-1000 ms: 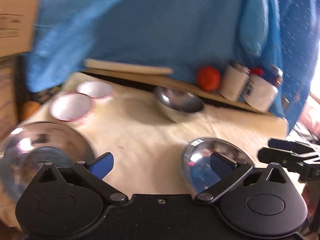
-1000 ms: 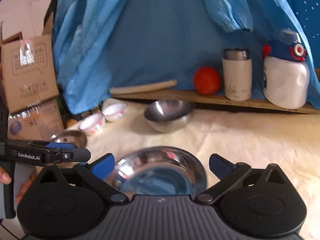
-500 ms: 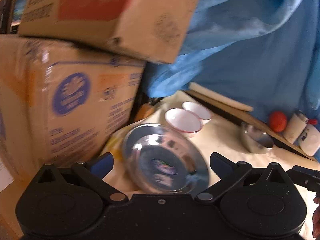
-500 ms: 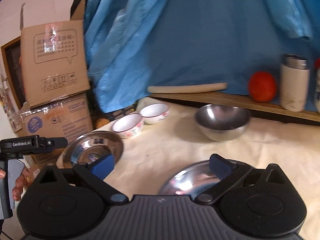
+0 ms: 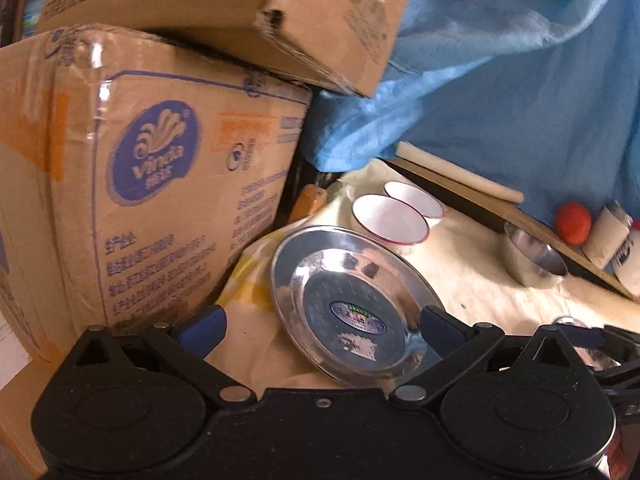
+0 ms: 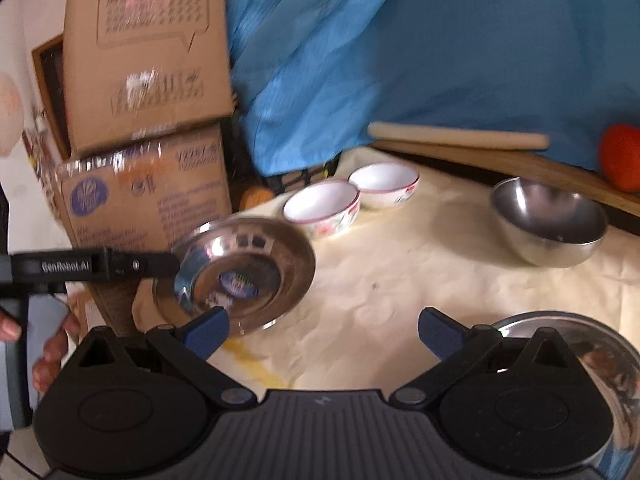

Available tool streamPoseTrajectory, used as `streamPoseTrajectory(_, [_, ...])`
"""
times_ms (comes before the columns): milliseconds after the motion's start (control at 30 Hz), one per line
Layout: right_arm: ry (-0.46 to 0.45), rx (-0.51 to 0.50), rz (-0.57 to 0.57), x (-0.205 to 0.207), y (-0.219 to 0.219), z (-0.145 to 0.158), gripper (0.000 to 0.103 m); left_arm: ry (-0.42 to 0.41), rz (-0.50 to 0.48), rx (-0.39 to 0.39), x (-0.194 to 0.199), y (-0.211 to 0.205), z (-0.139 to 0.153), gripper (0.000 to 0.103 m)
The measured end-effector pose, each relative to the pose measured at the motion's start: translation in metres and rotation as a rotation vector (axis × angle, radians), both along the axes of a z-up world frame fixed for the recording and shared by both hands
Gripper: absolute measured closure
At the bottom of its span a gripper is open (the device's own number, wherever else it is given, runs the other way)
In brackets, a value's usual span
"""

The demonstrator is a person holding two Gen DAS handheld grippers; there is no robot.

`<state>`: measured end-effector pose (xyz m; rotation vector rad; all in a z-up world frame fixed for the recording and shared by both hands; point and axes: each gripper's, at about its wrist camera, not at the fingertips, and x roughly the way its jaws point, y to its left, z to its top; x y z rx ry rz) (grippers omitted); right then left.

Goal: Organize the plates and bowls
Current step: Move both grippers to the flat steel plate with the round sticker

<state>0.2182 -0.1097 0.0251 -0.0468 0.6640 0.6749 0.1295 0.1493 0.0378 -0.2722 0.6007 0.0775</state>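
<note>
Steel plate [image 5: 352,304] with the sticker in its well sits at the left edge of the cream table cover [image 5: 472,276], right by the stacked cardboard boxes [image 5: 160,184]. Your left gripper [image 5: 322,326] is over it, jaws spread wide: the right pad [image 5: 438,328] overlaps the plate's near rim, the left pad [image 5: 202,328] is off the plate over the cloth. Nothing is clamped. From the right wrist view, the left gripper's [image 6: 176,266] black finger reaches in level from the left, tip at the plate's [image 6: 244,276] left rim; can't tell if it touches, the frame is blurred. Your left hand [image 6: 52,340] is wrapped around the grip at the far left edge, fingers curled.

Your right gripper [image 6: 324,330] is also wide open, holding nothing, pointing across bare cloth between the plate and a second steel plate [image 6: 576,344] at the lower right, which is partly behind its right finger.

Just beyond the first plate: two white bowls [image 5: 390,220] with red rims, side by side and touching. Steel bowl [image 5: 534,256] sits well apart to the right, near the wooden board [image 5: 500,208] at the back. On the board: a rolling pin [image 5: 460,178], an orange ball [image 5: 572,218], two containers [image 5: 604,236]. Blue cloth [image 5: 500,80] hangs behind.
</note>
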Motion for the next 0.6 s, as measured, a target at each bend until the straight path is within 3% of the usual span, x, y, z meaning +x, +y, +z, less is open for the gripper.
streamPoseTrajectory(233, [0.037, -0.021, 0.014, 0.002, 0.007, -0.013, 0.000, -0.001, -0.054, 0.011, 0.003, -0.008, -0.003, 0.001])
streamPoseTrajectory(500, [0.016, -0.018, 0.010, 0.007, 0.018, -0.017, 0.000, 0.010, -0.052, -0.080, 0.009, 0.004, -0.010, 0.002])
streamPoseTrajectory(600, [0.034, 0.010, 0.001, 0.013, 0.022, -0.017, 0.004, -0.013, -0.029, -0.120, 0.008, 0.009, -0.011, 0.010])
